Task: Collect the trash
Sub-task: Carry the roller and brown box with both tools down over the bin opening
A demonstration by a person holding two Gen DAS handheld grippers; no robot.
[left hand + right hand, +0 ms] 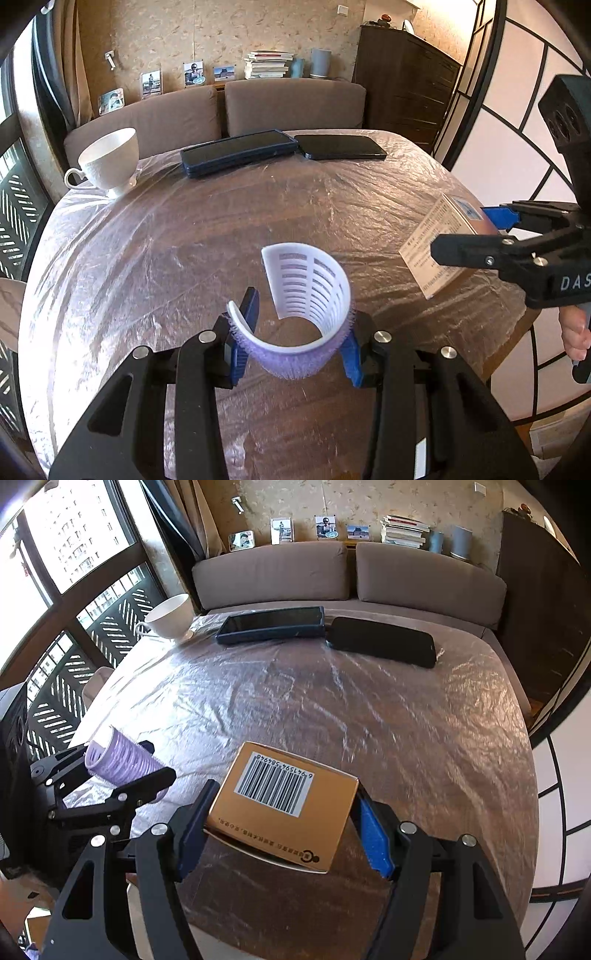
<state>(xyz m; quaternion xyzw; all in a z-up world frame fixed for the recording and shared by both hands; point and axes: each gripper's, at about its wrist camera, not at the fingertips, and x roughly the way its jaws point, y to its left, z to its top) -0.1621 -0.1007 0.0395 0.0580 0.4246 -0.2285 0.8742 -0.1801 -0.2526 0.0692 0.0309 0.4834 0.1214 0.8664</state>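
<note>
Left claw [295, 343] grips a purple hair roller [306, 306], held above the table [184, 240] at 6 o'clock. Right claw [284, 819] clamps a tan box [284, 805], near edge. Cup [110, 158] at 10 o'clock; two phones [240, 151] at 12.

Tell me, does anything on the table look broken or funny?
Yes. The purple hair roller in the left gripper is split open down one side, so it is a C shape, not a full tube. The teacup sits right at the table's far left corner with no saucer. Nothing looks spilled.
</note>
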